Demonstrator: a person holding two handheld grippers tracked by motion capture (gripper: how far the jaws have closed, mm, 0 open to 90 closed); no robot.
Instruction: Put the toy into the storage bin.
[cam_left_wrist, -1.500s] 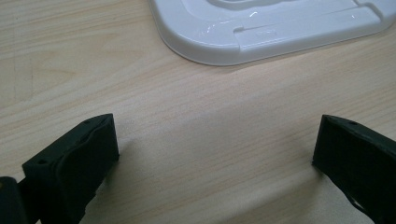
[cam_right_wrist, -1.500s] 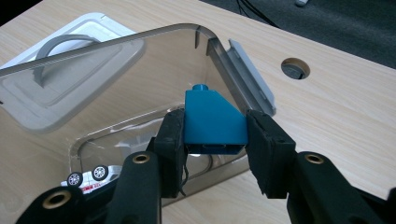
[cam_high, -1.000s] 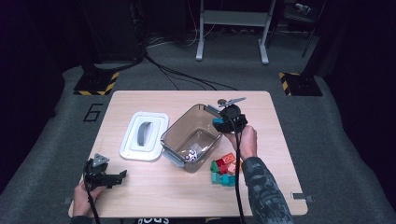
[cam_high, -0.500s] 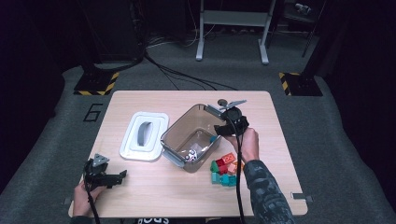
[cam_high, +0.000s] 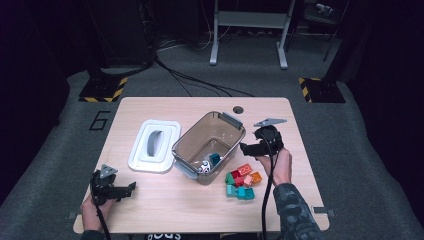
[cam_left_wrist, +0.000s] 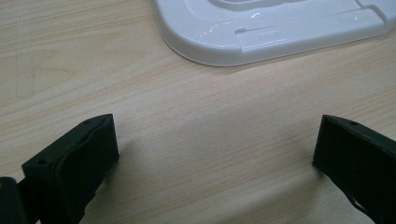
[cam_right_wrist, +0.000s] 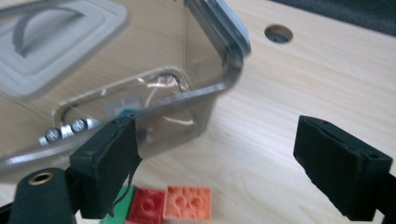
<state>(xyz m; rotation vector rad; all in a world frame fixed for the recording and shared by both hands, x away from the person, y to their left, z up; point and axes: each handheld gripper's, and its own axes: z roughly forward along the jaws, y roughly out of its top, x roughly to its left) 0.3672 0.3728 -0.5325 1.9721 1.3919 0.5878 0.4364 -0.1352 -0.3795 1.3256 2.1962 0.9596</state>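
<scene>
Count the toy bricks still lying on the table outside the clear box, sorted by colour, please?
Going by the high view, the pile beside the clear box; small bricks, so the split is approximate:
Green bricks: 1
Red bricks: 1
Salmon-pink bricks: 2
Orange bricks: 1
Teal bricks: 2
Total: about 7

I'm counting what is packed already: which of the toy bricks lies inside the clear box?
The dark teal brick, lying on the floor of the clear box. The red, orange, green and light teal bricks sit in a cluster on the table beside it.
</scene>
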